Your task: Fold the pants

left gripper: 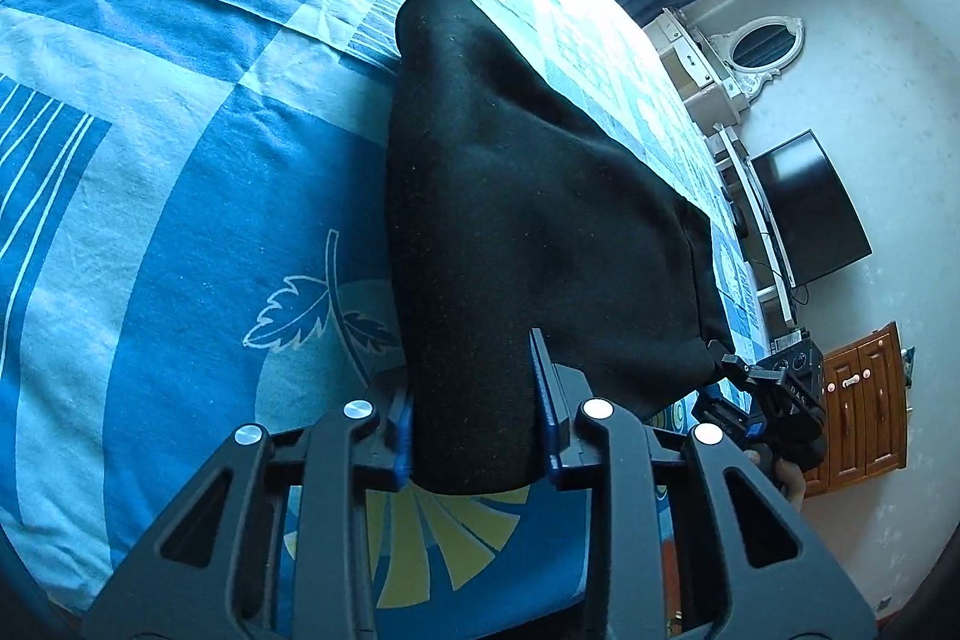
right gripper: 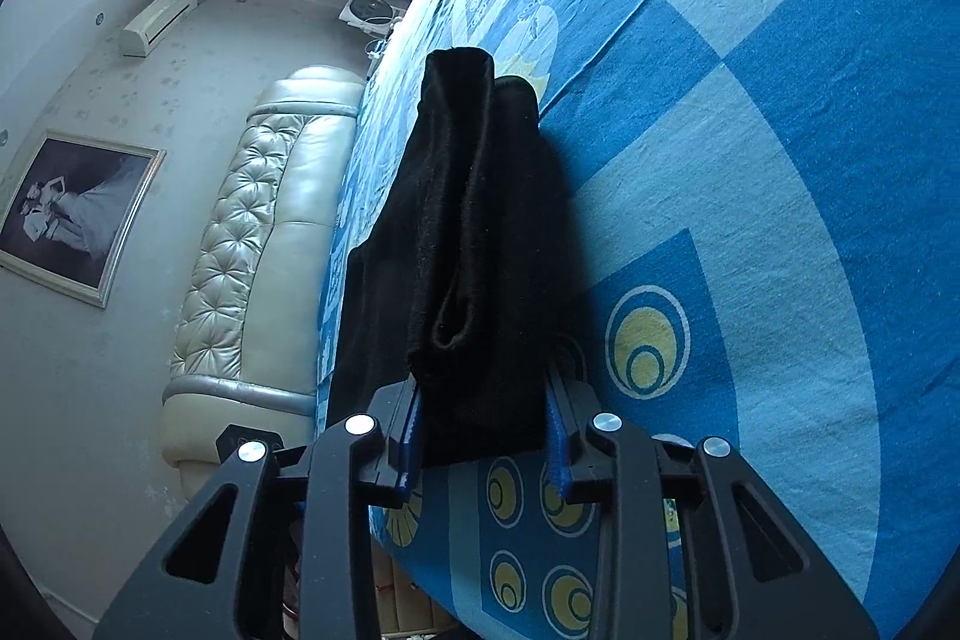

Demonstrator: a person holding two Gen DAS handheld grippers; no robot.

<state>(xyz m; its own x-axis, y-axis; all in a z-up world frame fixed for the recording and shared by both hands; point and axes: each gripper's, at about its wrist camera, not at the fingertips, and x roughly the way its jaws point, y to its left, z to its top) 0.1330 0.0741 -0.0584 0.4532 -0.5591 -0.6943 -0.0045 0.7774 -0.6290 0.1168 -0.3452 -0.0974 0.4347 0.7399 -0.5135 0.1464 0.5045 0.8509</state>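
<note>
The left claw [left gripper: 477,421] and the right claw [right gripper: 483,430] are each squeezing a thick bunch of the black pants [left gripper: 510,196], holding them up over the blue bed sheet [left gripper: 180,196], their far end touching it.

The black pants [left gripper: 510,220] cover the bed [left gripper: 180,160] beneath them and hide the pads of the left gripper's fingers [left gripper: 549,400]; the right gripper [left gripper: 729,361] shows only partly at their far corner.
</note>
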